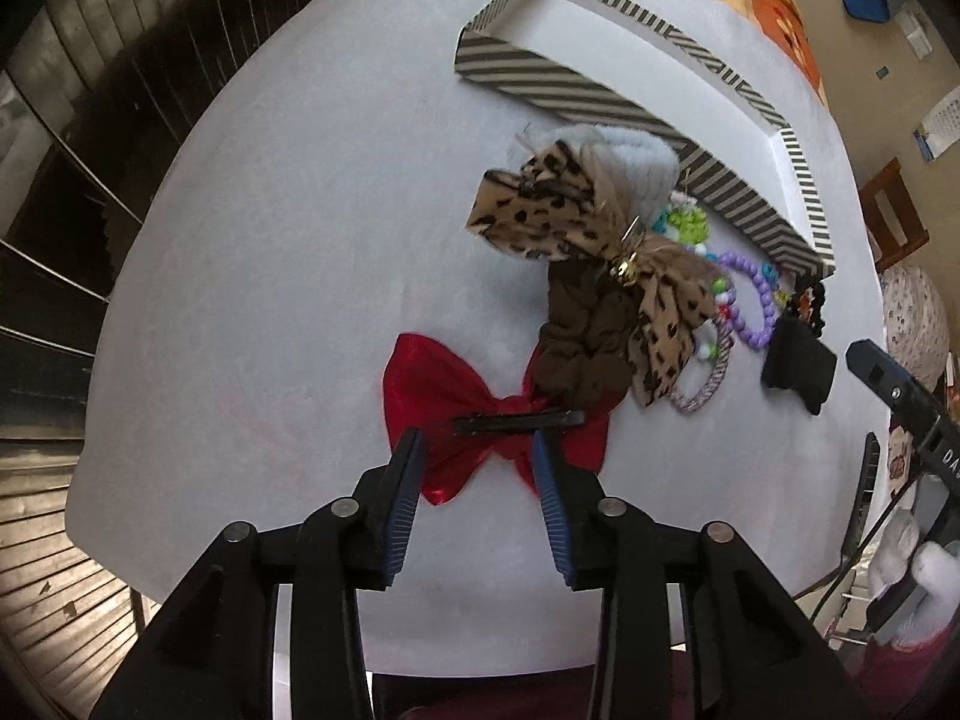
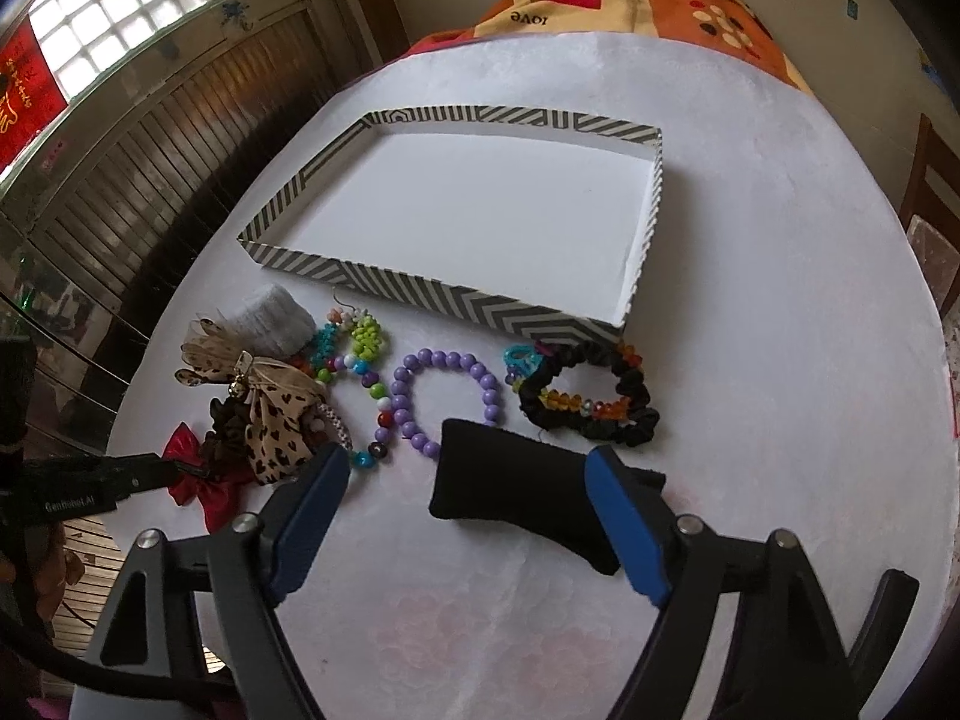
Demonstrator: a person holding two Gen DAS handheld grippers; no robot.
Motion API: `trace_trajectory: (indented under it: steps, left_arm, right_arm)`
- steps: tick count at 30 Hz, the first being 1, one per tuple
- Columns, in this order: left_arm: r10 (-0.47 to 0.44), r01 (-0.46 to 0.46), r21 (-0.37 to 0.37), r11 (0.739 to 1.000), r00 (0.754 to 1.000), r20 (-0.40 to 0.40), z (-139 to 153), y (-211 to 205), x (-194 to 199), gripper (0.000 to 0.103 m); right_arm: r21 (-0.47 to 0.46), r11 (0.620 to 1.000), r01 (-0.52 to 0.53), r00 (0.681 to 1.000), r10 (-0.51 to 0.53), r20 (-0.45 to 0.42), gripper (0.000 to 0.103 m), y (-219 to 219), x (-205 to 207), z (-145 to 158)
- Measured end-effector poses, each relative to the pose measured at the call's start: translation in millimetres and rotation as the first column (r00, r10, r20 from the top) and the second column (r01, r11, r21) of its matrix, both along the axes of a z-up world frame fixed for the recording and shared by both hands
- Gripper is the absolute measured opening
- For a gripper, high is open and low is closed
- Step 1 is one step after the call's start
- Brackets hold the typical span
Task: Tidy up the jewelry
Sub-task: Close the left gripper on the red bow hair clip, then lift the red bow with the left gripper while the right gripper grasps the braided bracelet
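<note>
Left wrist: left gripper (image 1: 477, 441) spread over glossy red bow (image 1: 444, 396); right gripper (image 2: 468, 468) wide around black pad (image 2: 516, 474).

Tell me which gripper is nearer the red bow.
Left. The left gripper has its jaws open either side of the red bow clip. The right gripper is off beside the black pad, apart from the bow.
</note>
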State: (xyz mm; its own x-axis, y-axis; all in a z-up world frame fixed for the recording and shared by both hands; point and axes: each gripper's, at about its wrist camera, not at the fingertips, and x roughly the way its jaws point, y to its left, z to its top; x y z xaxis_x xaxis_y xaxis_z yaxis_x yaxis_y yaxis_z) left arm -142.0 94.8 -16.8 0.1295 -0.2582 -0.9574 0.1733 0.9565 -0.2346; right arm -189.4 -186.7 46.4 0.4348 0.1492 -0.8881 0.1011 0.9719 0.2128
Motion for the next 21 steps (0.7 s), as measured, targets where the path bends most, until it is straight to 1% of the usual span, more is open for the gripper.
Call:
trace_trajectory:
  steps: [2, 3, 4, 5, 6, 9, 10, 11, 12, 13, 15, 17, 19, 21]
  left_arm:
    - [0.005, -0.005, -0.018, 1.0, 1.0, 0.005, 0.7, 1.9, -0.3, 0.019]
    - [-0.019, 0.019, -0.022, 1.0, 0.999, 0.033, 4.5, -0.2, -2.1, 0.019]
    - [-0.054, 0.055, -0.015, 0.998, 0.997, 0.062, 8.3, -3.7, -4.4, 0.019]
    - [-0.109, 0.109, 0.002, 0.994, 0.99, 0.091, 11.8, -8.9, -7.2, 0.019]
    - [-0.15, 0.15, 0.009, 0.989, 0.984, 0.098, 12.0, -13.0, -8.8, 0.019]
    - [-0.254, 0.254, 0.005, 0.967, 0.964, 0.079, 8.3, -19.6, -7.4, 0.02]
    - [-0.286, 0.286, 0.011, 0.958, 0.955, 0.083, 7.3, -21.9, -7.2, 0.02]
    - [-0.336, 0.335, 0.034, 0.942, 0.937, 0.091, 5.2, -25.5, -7.0, 0.021]
    - [-0.364, 0.36, 0.054, 0.931, 0.927, 0.092, 3.9, -28.5, -6.3, 0.021]
    - [-0.403, 0.397, 0.074, 0.915, 0.91, 0.094, 2.3, -32.6, -6.2, 0.021]
    - [-0.467, 0.459, 0.09, 0.884, 0.878, 0.106, 1.0, -39.7, -6.3, 0.021]
    - [-0.509, 0.498, 0.116, 0.86, 0.854, 0.108, -1.8, -44.7, -3.7, 0.021]
    - [-0.542, 0.529, 0.128, 0.839, 0.834, 0.106, -5.1, -49.0, 0.1, 0.022]
    - [-0.581, 0.567, 0.14, 0.812, 0.809, 0.093, -9.9, -53.2, 3.6, 0.023]
  right_arm:
    - [0.004, 1.0, -0.007, 1.0, 0.007, -0.008, 0.085, 2.1, 2.6, -2.0]
    - [0.005, 1.0, -0.009, 1.0, 0.009, -0.011, 0.085, 3.2, 3.4, -2.5]
    - [0.005, 1.0, -0.014, 1.0, 0.014, -0.014, 0.085, 4.6, 4.5, -2.9]
    - [0.006, 1.0, -0.018, 1.0, 0.018, -0.014, 0.085, 5.9, 5.2, -3.2]
    - [0.007, 1.0, -0.022, 1.0, 0.022, -0.015, 0.085, 7.1, 5.8, -3.4]
    - [0.01, 0.999, -0.039, 0.999, 0.039, -0.019, 0.085, 10.1, 8.3, -2.8]
    - [0.011, 0.999, -0.043, 0.999, 0.043, -0.02, 0.085, 11.0, 9.1, -2.7]
    - [0.014, 0.999, -0.047, 0.999, 0.047, -0.021, 0.085, 12.1, 10.1, -2.7]
    - [0.018, 0.999, -0.052, 0.998, 0.052, -0.022, 0.085, 13.2, 11.3, -3.0]
    - [0.021, 0.998, -0.062, 0.998, 0.062, -0.026, 0.085, 15.3, 12.9, -3.5]
    - [0.017, 0.997, -0.074, 0.997, 0.075, -0.031, 0.085, 18.5, 15.1, -5.0]
    - [0.013, 0.996, -0.085, 0.996, 0.085, -0.041, 0.085, 21.6, 17.8, -6.6]
    - [0.018, 0.996, -0.092, 0.995, 0.093, -0.047, 0.085, 22.6, 20.3, -8.3]
    - [0.021, 0.995, -0.097, 0.994, 0.098, -0.053, 0.085, 23.1, 22.5, -9.5]
